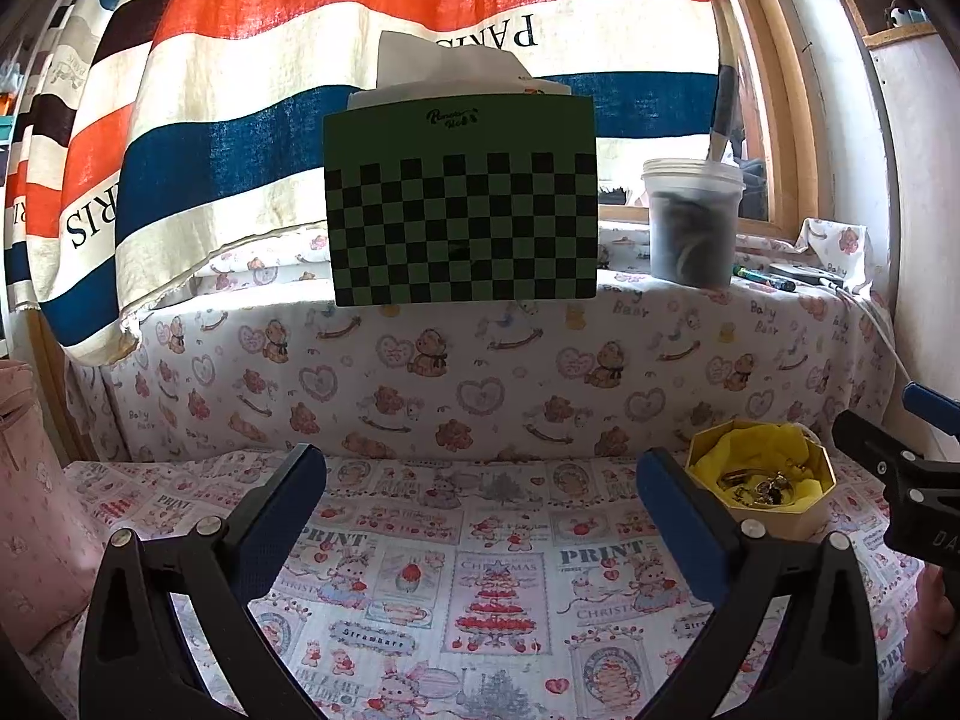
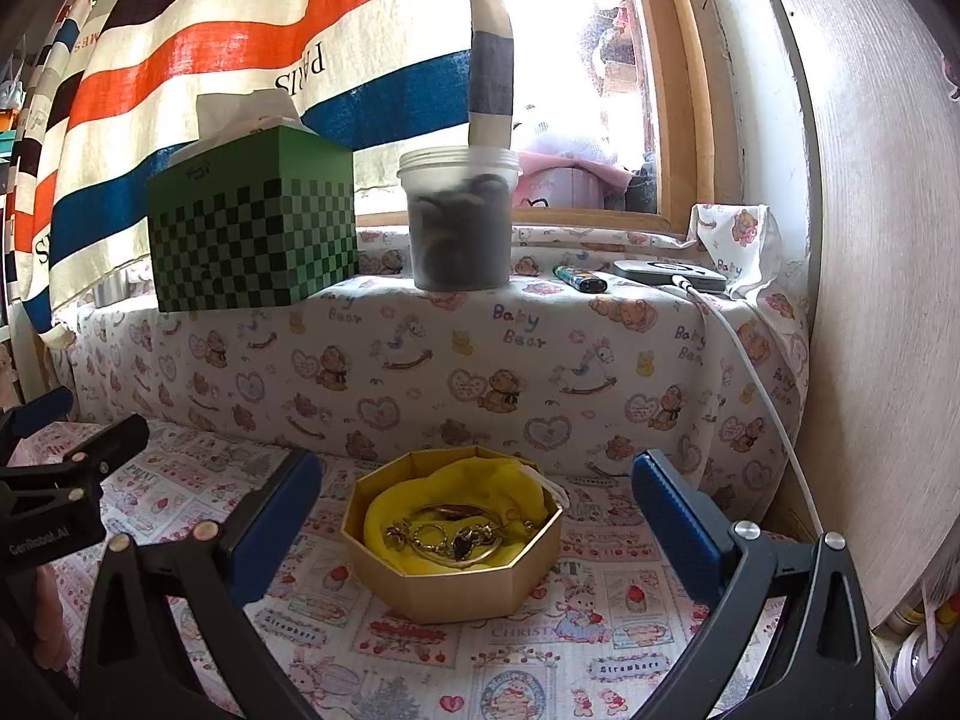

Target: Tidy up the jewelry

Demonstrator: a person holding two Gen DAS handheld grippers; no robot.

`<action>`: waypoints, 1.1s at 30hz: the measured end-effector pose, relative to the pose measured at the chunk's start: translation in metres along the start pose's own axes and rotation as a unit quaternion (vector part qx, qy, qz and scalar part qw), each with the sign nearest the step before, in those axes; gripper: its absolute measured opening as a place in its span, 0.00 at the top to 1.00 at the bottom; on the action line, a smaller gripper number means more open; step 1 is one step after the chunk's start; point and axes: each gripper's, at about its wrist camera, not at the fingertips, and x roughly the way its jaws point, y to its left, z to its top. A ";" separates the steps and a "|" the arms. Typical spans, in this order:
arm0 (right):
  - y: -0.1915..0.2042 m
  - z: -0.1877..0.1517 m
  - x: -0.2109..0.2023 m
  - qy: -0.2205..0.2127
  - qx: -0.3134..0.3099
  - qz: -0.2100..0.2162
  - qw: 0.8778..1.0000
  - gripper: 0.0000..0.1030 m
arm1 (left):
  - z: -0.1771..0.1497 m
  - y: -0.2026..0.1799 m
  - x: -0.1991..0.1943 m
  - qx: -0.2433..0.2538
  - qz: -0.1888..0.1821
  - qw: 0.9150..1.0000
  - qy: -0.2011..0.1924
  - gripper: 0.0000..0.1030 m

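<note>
Your right hand-held gripper (image 2: pixel 477 516) is spread wide, gold box (image 2: pixel 456 585) sitting between the fingers at 12 o'clock. The jewelry (image 2: pixel 456 534) on yellow cloth (image 2: pixel 414 501) is tangled, pieces hard to separate. Left hand-held gripper (image 1: pixel 480 498) is also apart, holding nothing.

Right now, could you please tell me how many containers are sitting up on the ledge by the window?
2: the green checkered tissue box on the left, and the lidded plastic jar beside it to the right.
</note>
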 end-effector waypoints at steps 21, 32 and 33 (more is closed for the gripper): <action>-0.002 -0.001 0.004 0.011 0.007 0.002 1.000 0.00 | 0.000 0.001 0.001 0.000 0.004 1.000 0.001 0.00; -0.001 -0.001 0.004 0.011 0.003 0.001 1.000 0.00 | 0.000 0.000 0.000 0.000 0.004 1.000 0.000 0.00; -0.001 -0.001 0.004 0.011 0.003 0.001 1.000 0.00 | 0.000 0.001 0.000 0.001 0.003 1.000 0.000 0.00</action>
